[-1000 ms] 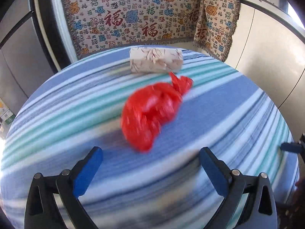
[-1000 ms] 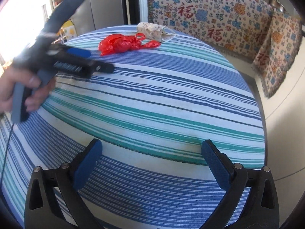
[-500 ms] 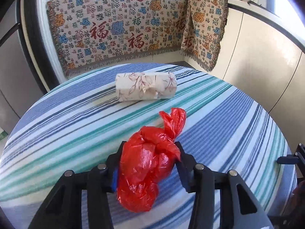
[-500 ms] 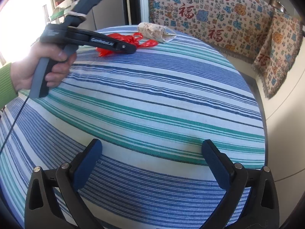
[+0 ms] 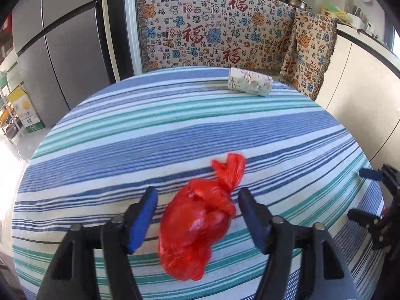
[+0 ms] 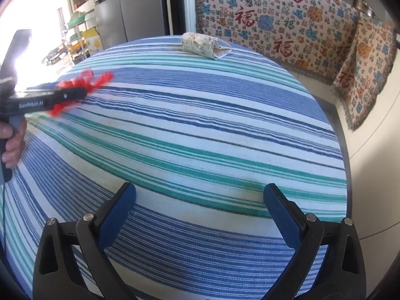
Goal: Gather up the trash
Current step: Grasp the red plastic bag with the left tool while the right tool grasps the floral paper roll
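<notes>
Right now the red plastic bag [image 5: 197,227] is a crumpled, glossy bundle, knotted near its top so that a twisted tail sticks up and away from the camera, with a fuller, rounded body below it. It sits between the two blue-padded fingers [image 5: 142,221] of the left claw [image 5: 198,221], whose jaws are opening; a strip of striped cloth shows on either side of the bag, so the pads do not press on it. In the right wrist view the bag looks blurred, partly hidden behind the left claw's black body, which a hand [image 6: 11,142] grips at the left edge. Whether the bag rests on the round worktop [image 5: 175,130] or hangs just above its blue, teal and white striped cloth cannot be told. Far across the worktop, well apart from the bag, lies a floral-patterned roll [image 5: 250,85]. The right claw [image 6: 200,216] is spread wide over bare cloth with nothing between its fingers.
</notes>
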